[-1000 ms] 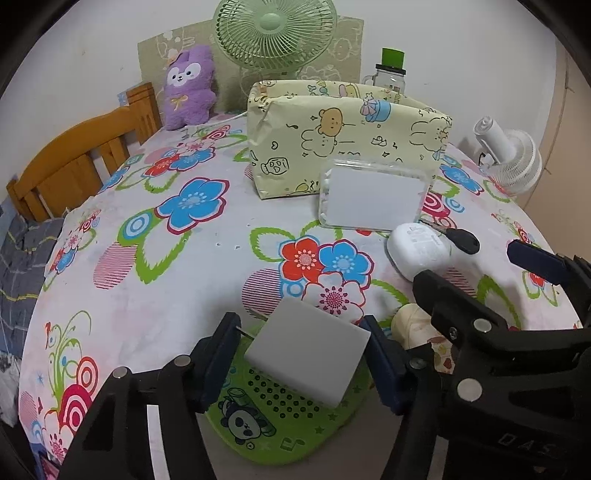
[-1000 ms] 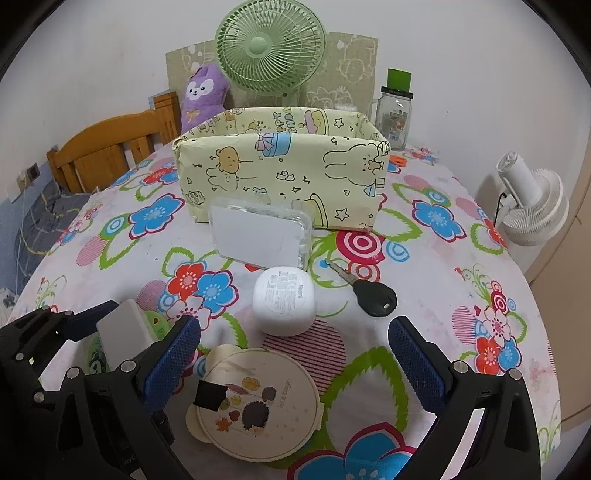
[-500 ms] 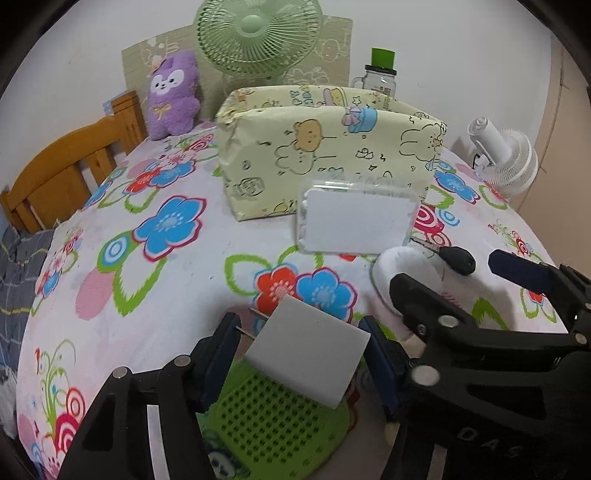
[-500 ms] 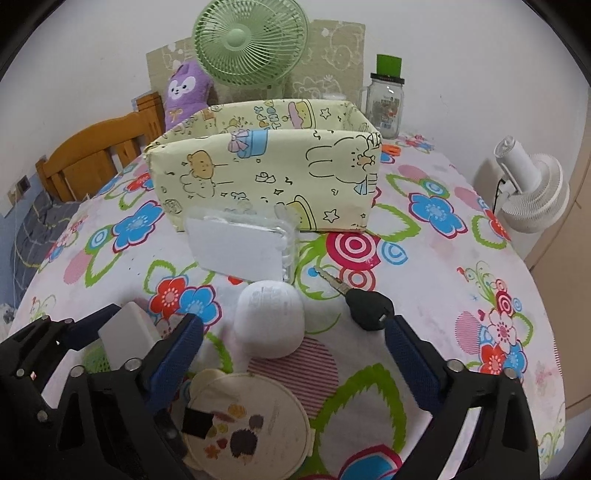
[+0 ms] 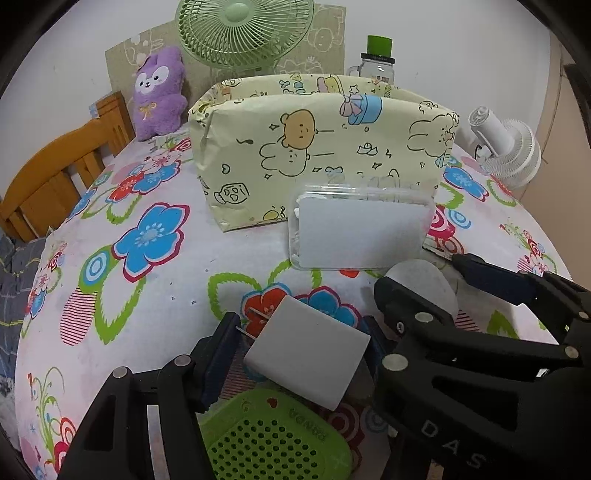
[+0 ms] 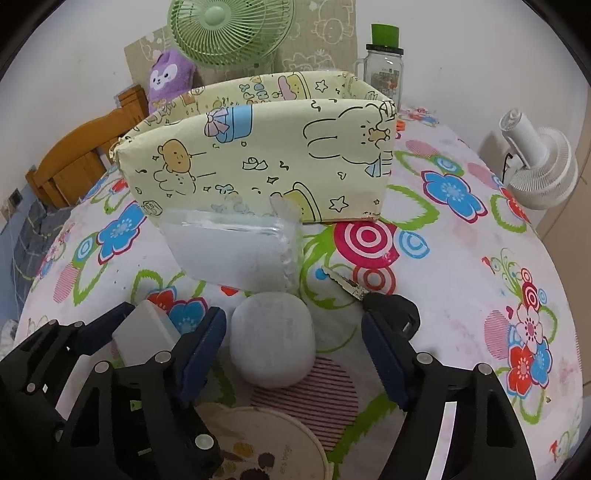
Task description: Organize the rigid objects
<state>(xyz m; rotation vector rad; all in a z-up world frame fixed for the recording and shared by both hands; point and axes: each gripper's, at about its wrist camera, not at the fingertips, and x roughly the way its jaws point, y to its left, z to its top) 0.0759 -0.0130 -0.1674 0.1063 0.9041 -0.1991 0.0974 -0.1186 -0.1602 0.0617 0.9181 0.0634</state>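
My left gripper (image 5: 299, 354) is shut on a white charger block (image 5: 306, 354) with metal prongs and holds it tilted above the floral tablecloth. In the right wrist view that charger (image 6: 147, 328) shows at the lower left. My right gripper (image 6: 291, 350) straddles a white rounded case (image 6: 273, 339) that lies on the cloth. Its jaws are closing, and both pads still stand a little off the case. Behind it lie a clear plastic box (image 6: 229, 251) and a key (image 6: 343, 284). The yellow cartoon fabric box (image 6: 258, 155) stands open-topped further back.
A green perforated panda pad (image 5: 273, 443) and a round patterned disc (image 6: 258, 443) lie at the near edge. A green fan (image 5: 243, 29), a purple plush (image 5: 159, 92) and a jar (image 6: 384, 62) stand behind the box. A white fan (image 6: 535, 166) is at the right, a wooden chair (image 5: 55, 177) at the left.
Both grippers have moved forward towards the fabric box. The right jaws have narrowed around the white rounded case. The left gripper keeps its hold on the charger.
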